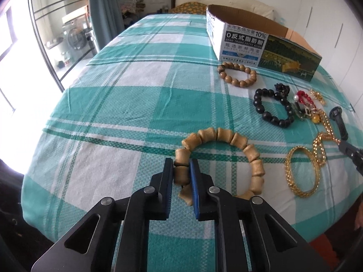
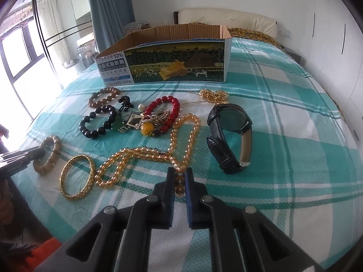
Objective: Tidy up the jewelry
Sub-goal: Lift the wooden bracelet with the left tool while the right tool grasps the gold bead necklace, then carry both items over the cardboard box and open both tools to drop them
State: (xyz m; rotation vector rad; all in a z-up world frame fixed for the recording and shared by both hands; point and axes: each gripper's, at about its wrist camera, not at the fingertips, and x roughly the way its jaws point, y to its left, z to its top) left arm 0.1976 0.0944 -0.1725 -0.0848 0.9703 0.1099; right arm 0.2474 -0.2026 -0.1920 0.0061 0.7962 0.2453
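A chunky, barrel-beaded wooden bracelet (image 1: 221,158) on the checked bedspread (image 1: 127,104) is pinched by the left gripper (image 1: 182,166); amber glassy necklace beads (image 2: 158,154) seem clamped by the right gripper (image 2: 179,174).

A teal-checked bedspread (image 1: 127,104) covers the bed, with bright windows (image 2: 13,54) left and white wardrobes (image 2: 329,52) right.

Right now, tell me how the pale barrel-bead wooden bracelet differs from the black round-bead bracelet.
The pale barrel-bead wooden bracelet has tan, barrel-shaped beads; the black round-bead bracelet has dark, glossy spheres. The pale one is clamped in the left gripper; the black one lies free. Both are beaded loops on the checked cloth.
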